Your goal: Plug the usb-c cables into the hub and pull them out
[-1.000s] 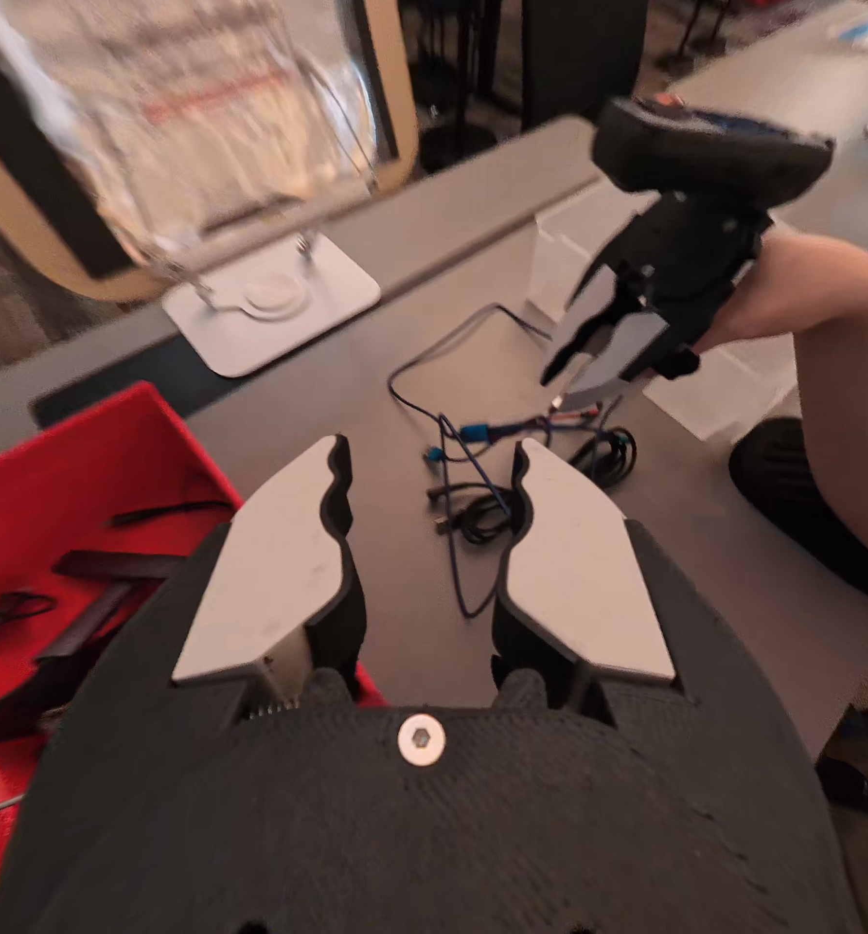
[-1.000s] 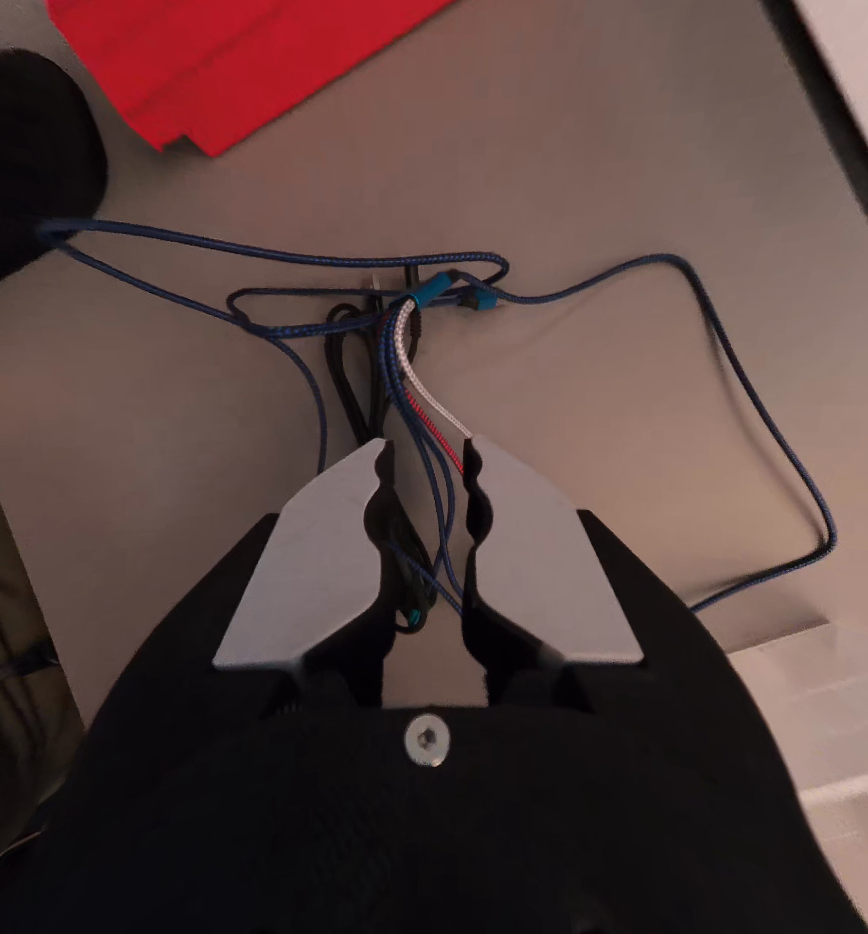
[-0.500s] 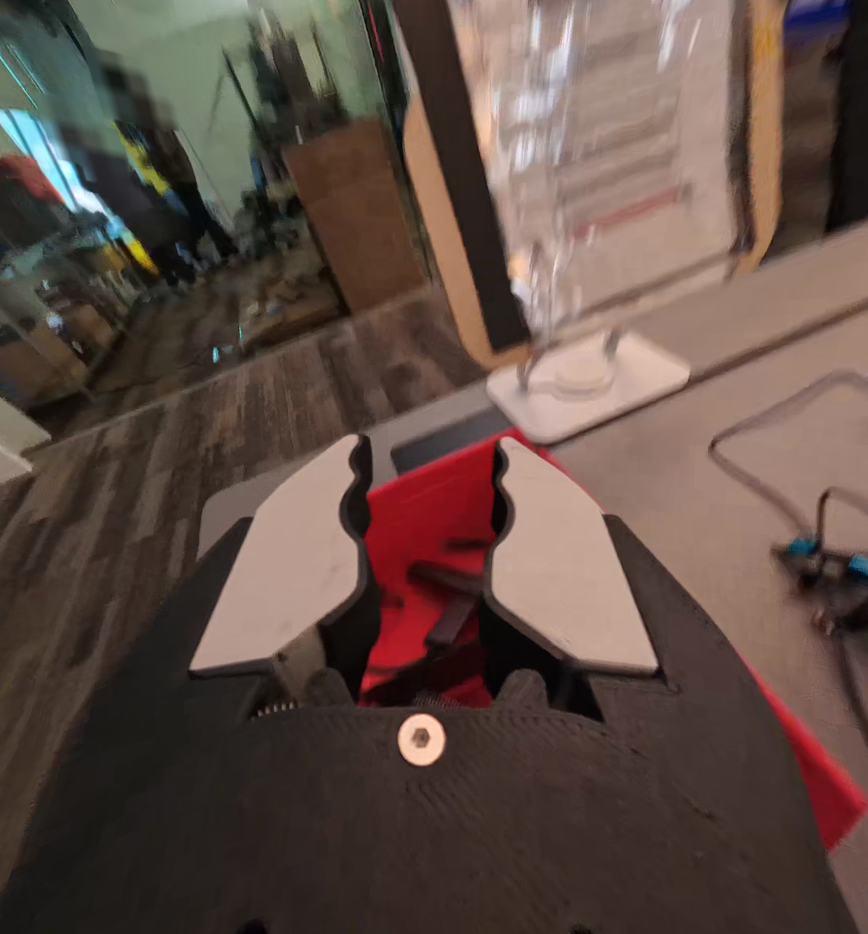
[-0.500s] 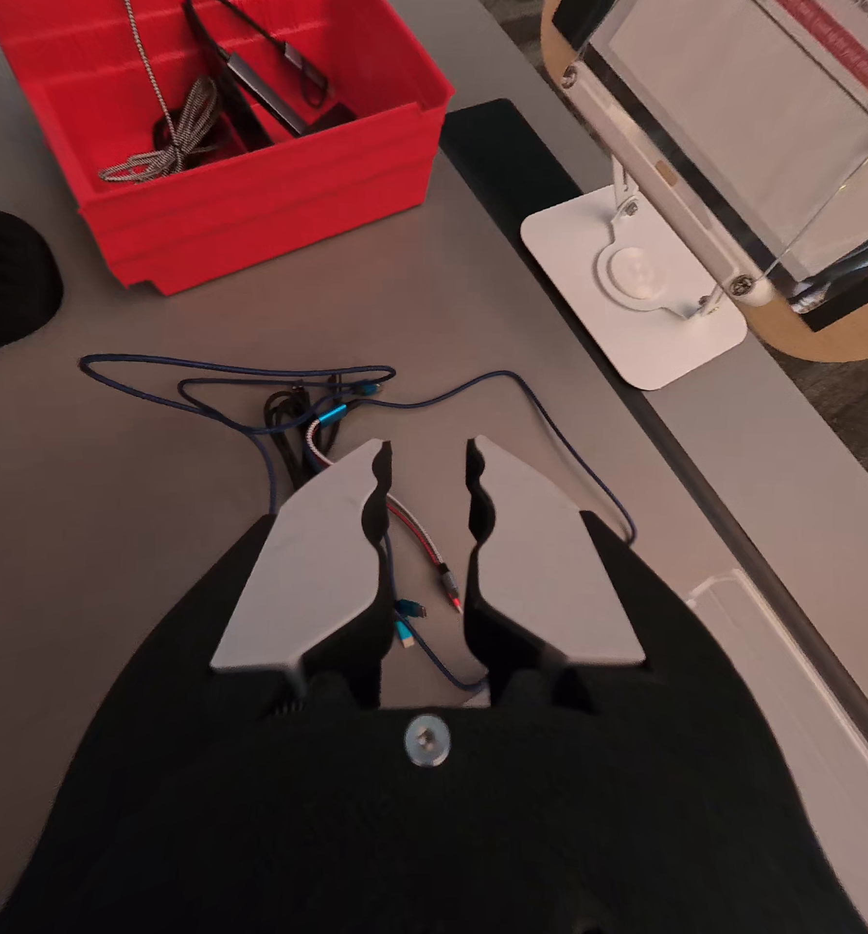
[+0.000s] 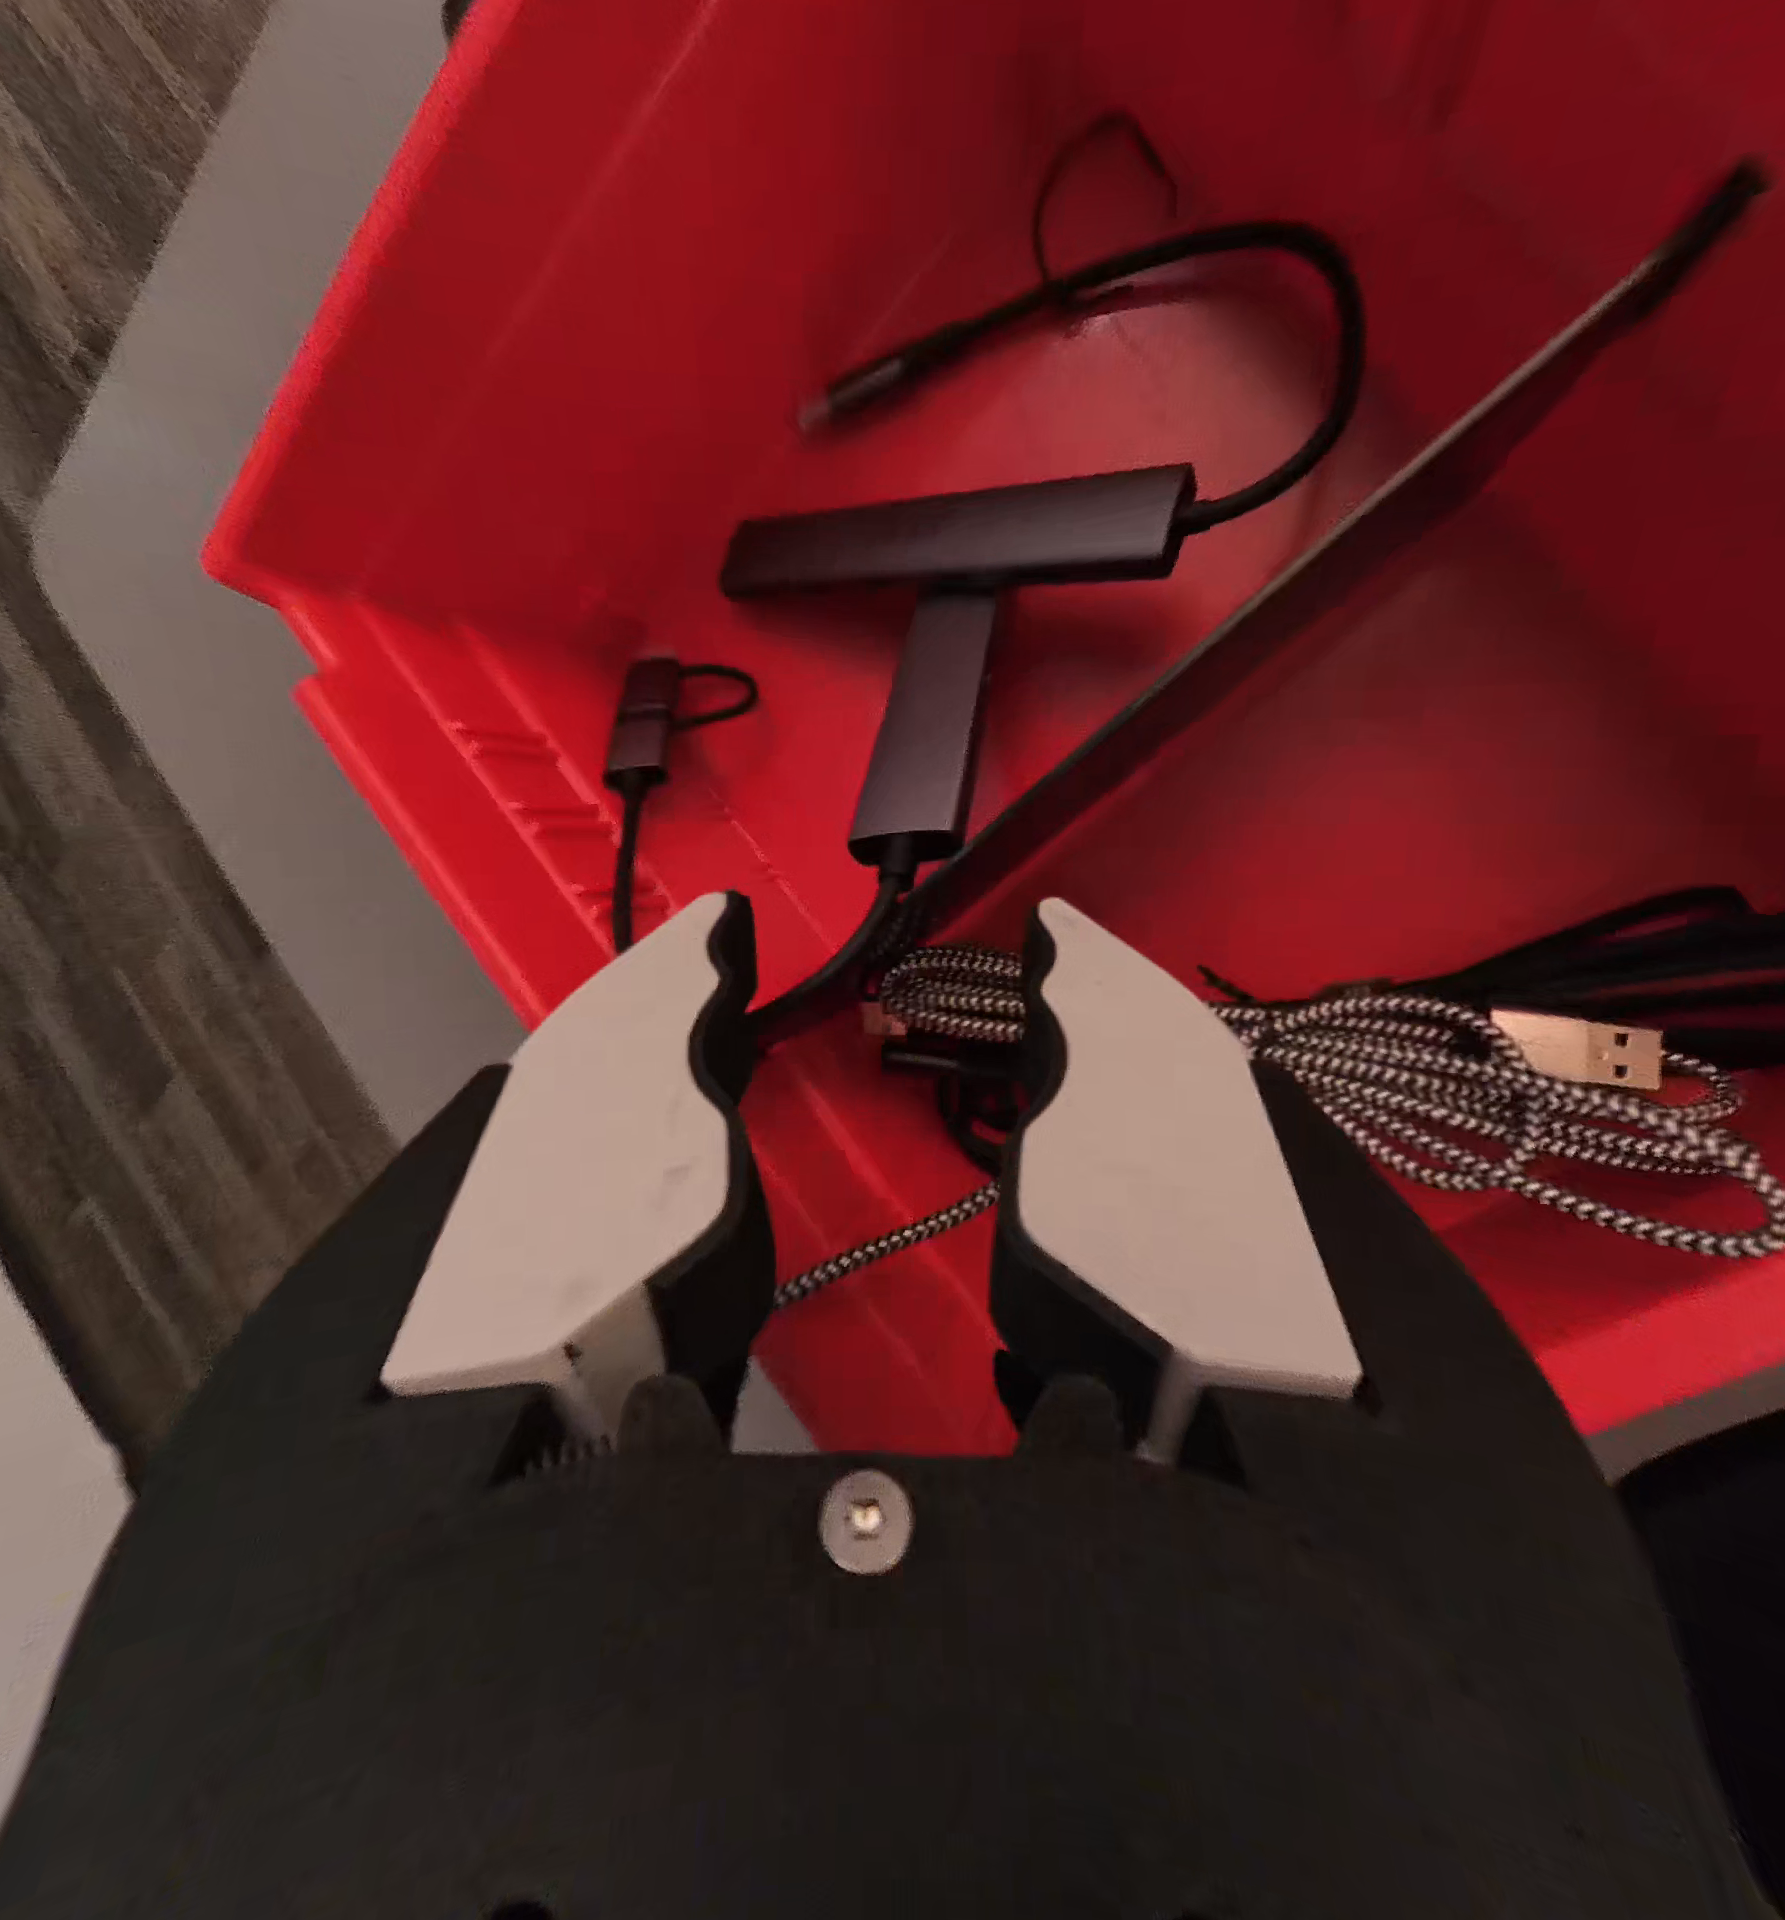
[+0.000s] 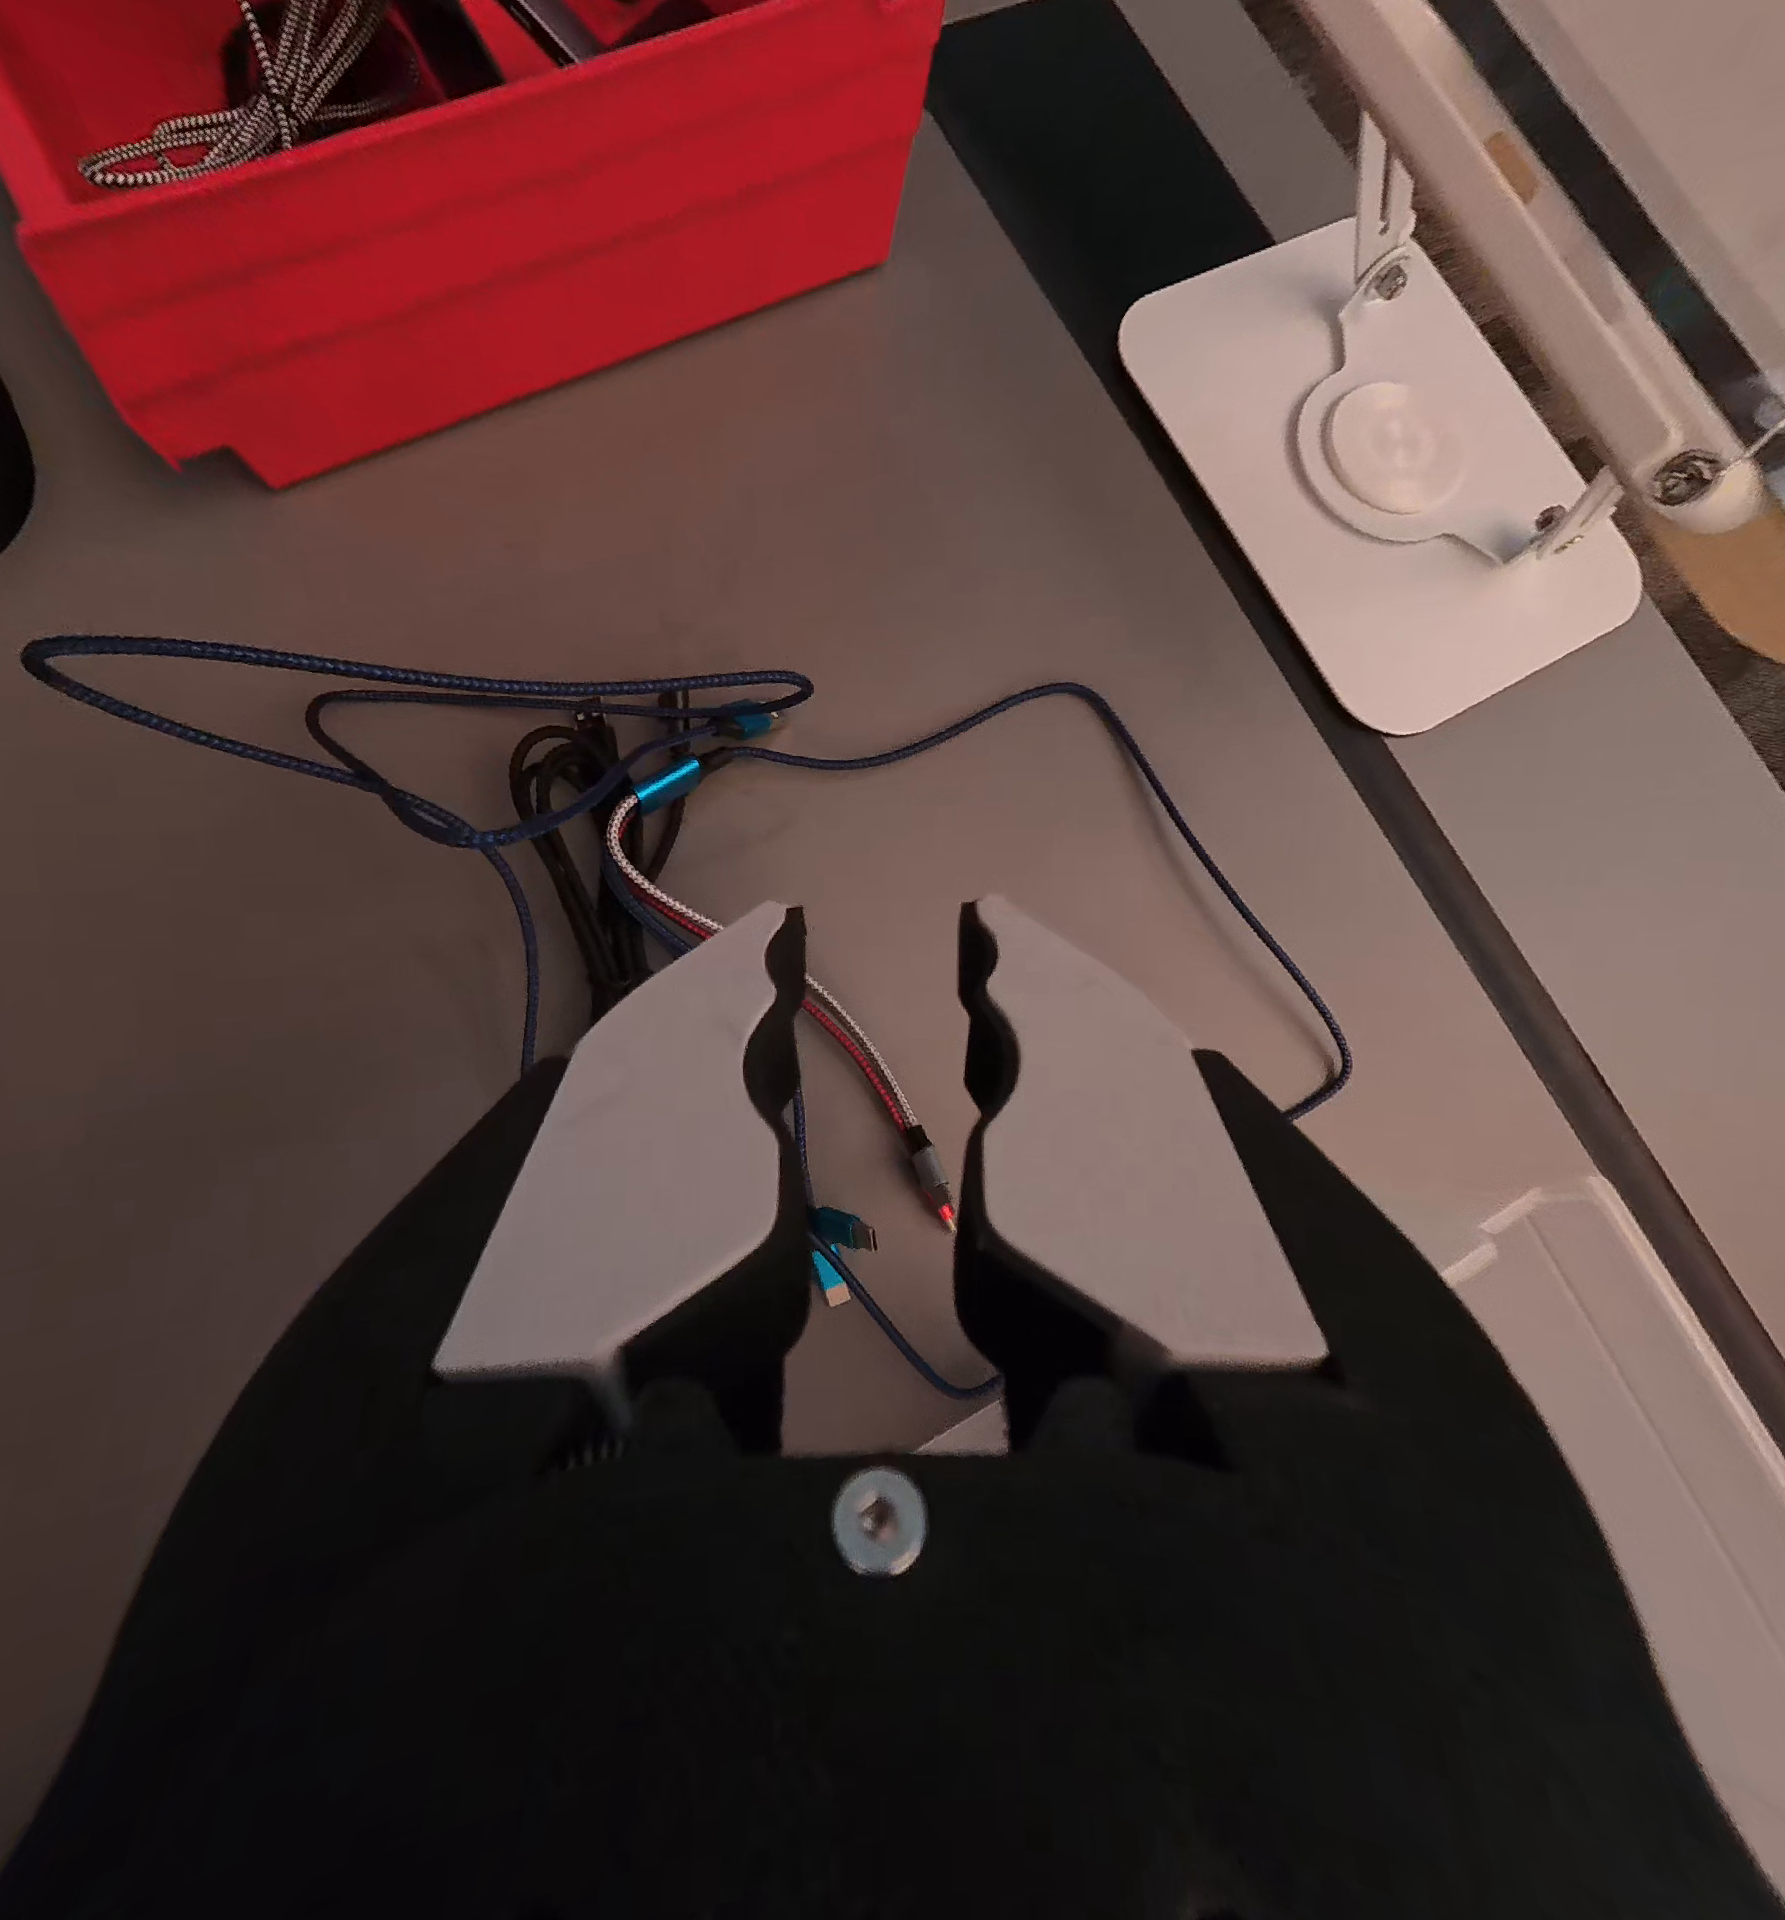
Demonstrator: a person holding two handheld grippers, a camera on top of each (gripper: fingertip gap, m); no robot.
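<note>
My left gripper (image 5: 886,920) is open and empty, pointing down into a red bin (image 5: 576,291). In the bin lie a dark grey hub (image 5: 961,532) with its black lead, a second dark hub (image 5: 924,717) touching it at a right angle, and a small black adapter (image 5: 639,717). My right gripper (image 6: 877,914) is open and empty above the grey table. Under it lies a tangle of blue braided cable (image 6: 1179,810) with a blue splitter (image 6: 666,781), loose blue plugs (image 6: 838,1236) and a red and white plug end (image 6: 927,1169).
A black divider (image 5: 1366,499) splits the bin; the near part holds a black-and-white braided cable (image 5: 1490,1101) with a gold USB-A plug (image 5: 1584,1049). The bin (image 6: 514,229) stands at the table's far left in the right wrist view. A white stand base (image 6: 1387,468) sits at the right edge. Some 40 cm of space lies between my two pairs of fingers.
My left gripper swung left from the cable tangle and tipped down into the red bin. My right gripper rose off the cables and opened a little wider.
</note>
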